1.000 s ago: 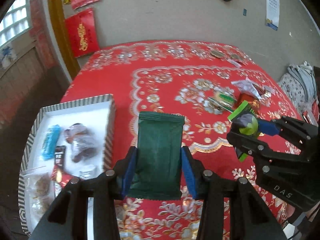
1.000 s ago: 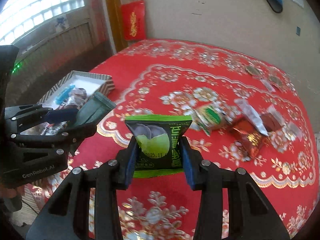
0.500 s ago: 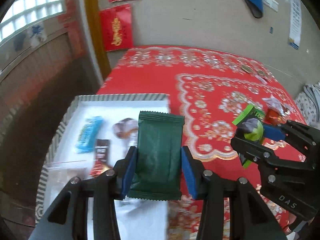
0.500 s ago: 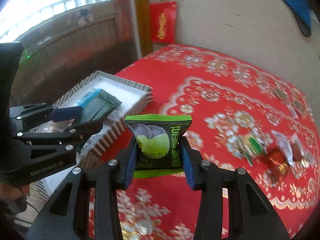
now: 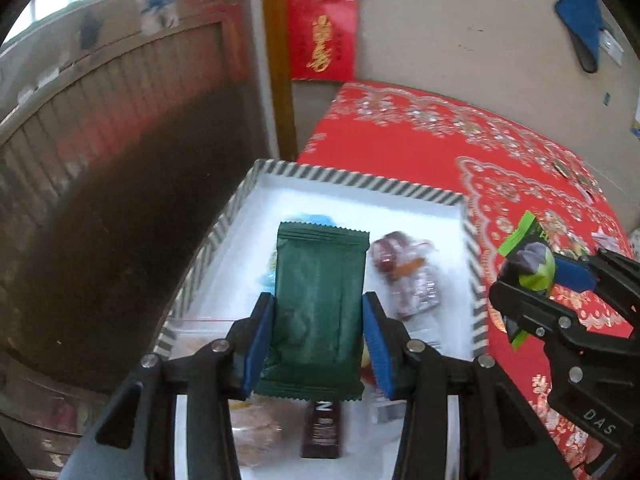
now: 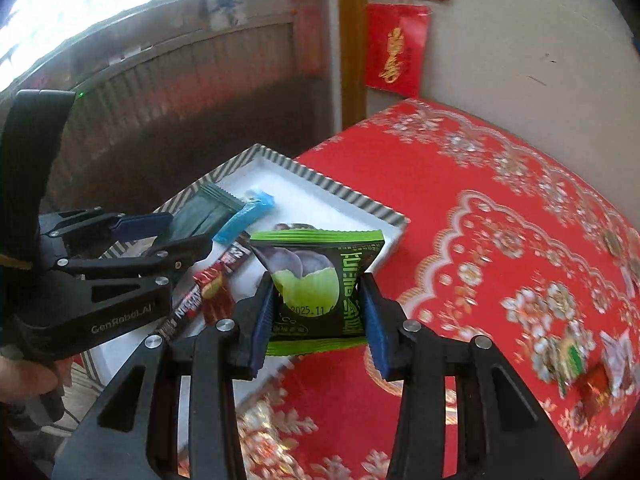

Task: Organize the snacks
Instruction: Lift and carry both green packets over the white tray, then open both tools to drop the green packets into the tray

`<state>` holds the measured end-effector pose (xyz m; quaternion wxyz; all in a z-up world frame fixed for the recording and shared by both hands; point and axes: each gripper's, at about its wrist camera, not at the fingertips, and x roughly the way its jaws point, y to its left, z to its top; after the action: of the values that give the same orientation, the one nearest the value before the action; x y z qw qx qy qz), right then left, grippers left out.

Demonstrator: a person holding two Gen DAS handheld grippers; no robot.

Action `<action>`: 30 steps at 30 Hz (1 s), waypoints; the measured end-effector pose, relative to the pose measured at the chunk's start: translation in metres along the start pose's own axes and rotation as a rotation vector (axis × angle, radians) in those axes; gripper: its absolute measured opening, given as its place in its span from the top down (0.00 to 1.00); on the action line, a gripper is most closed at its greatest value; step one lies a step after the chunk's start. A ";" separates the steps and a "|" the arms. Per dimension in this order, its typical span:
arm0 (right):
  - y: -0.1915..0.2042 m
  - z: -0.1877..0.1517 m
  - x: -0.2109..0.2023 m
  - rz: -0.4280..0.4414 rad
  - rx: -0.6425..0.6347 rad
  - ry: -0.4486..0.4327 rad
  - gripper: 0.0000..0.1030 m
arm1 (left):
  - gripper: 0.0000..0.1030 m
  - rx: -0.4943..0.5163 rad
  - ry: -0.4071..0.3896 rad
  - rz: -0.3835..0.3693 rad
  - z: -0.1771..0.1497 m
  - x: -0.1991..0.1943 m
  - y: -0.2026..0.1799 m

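Striped-rim white tray (image 5: 344,178) at the table's left edge, holding a blue packet (image 6: 246,214), a dark bar (image 5: 322,428) and wrapped sweets (image 5: 404,276). Left gripper (image 5: 318,336), jaws clamped on a dark green packet (image 5: 318,300), above the tray. Right gripper (image 6: 318,316), jaws clamped on a bright green packet (image 6: 320,280), over the tray's right rim. Red patterned tablecloth (image 6: 500,208); loose snacks (image 6: 592,364) lying far right.

L gripper (image 5: 318,334) w/ dark green pack (image 5: 318,312): was over red cloth (image 5: 420,152) beside tray (image 5: 356,184), now above tray. R gripper (image 6: 318,320) w/ lime pack (image 6: 318,284): was mid-cloth, now at tray's near edge.
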<state>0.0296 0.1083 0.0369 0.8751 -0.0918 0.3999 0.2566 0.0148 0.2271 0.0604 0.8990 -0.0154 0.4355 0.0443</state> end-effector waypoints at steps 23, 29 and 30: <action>0.035 -0.001 0.052 0.098 -0.018 0.108 0.59 | 0.38 -0.059 0.053 0.038 -0.009 0.028 0.029; 0.029 -0.001 0.038 0.140 0.022 0.062 0.59 | 0.14 -0.107 0.032 0.038 -0.006 0.020 0.035; 0.027 -0.001 0.036 0.144 0.027 0.053 0.59 | 0.12 -0.113 0.024 0.042 -0.005 0.016 0.036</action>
<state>0.0341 0.1448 0.0105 0.8447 -0.0577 0.4320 0.3108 0.0174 0.2639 0.0448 0.8903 -0.0576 0.4432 0.0877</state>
